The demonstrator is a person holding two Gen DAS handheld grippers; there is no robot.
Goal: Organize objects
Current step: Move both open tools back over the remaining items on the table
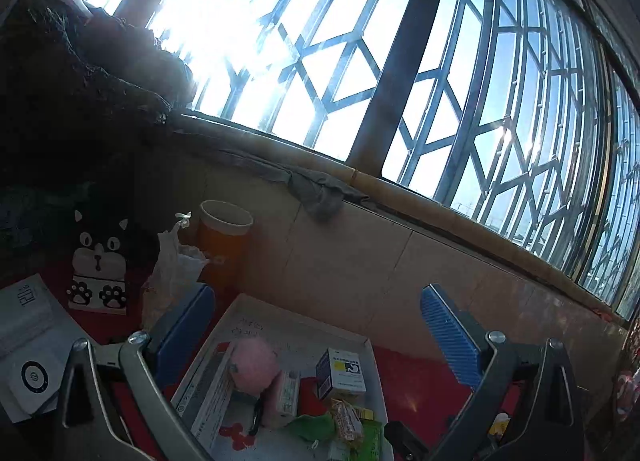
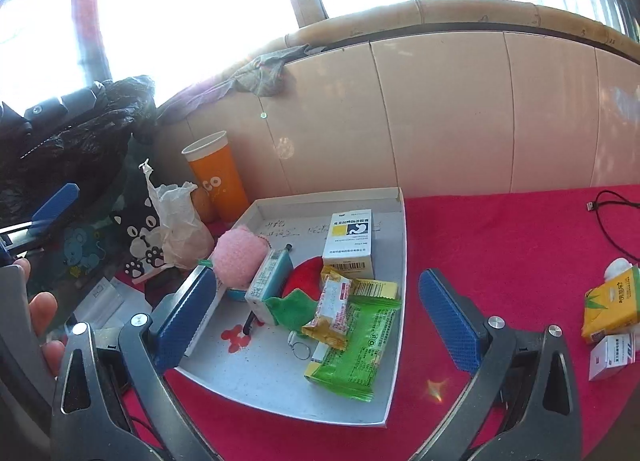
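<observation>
The right gripper (image 2: 316, 321) is held over the grey tray (image 2: 394, 341) with fingers (image 2: 450, 323) spread wide, nothing held or touched; the left gripper (image 1: 320, 335) likewise. Loose items are judged outstanding: a yellow tissue pack (image 2: 610, 307) and small white box (image 2: 610, 357) lie at three o'clock on the red surface (image 2: 500, 245), well apart from the tray. A square, centred approach is advised. Farther, at eleven o'clock, an orange cup (image 2: 218, 181) stands.

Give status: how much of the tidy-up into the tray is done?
Mostly done: the shallow white cardboard tray already holds the white medicine box, fluffy pink pouch, green snack packet and smaller items. In hand: nothing; left gripper and right gripper are both open. Left: the yellow tissue pack and small white box still on the red cloth.
</observation>
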